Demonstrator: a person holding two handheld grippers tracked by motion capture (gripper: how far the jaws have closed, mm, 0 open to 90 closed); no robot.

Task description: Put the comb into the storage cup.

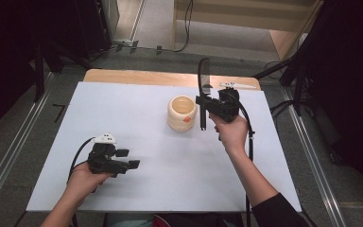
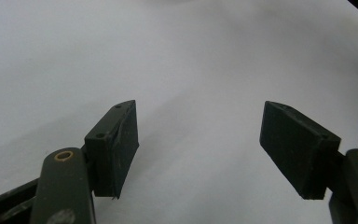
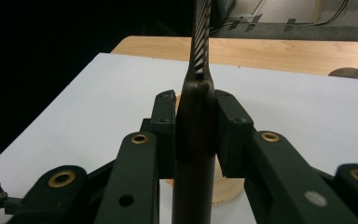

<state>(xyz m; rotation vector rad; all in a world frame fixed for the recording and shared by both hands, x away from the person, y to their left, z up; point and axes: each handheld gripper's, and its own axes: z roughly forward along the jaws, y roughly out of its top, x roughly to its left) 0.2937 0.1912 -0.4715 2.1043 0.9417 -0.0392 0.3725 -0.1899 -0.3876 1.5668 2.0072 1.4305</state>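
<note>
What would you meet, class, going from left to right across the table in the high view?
Left gripper, open above the white table → cream cup → right gripper, shut on an upright black comb.

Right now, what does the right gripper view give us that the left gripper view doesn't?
Right gripper view: the right gripper shut on the handle of a black slotted spatula held upright, the cream holder behind the jaws, and the wooden table edge.

Left gripper view: the left gripper with its jaws wide apart, nothing between them.

Both: the white table sheet.
</note>
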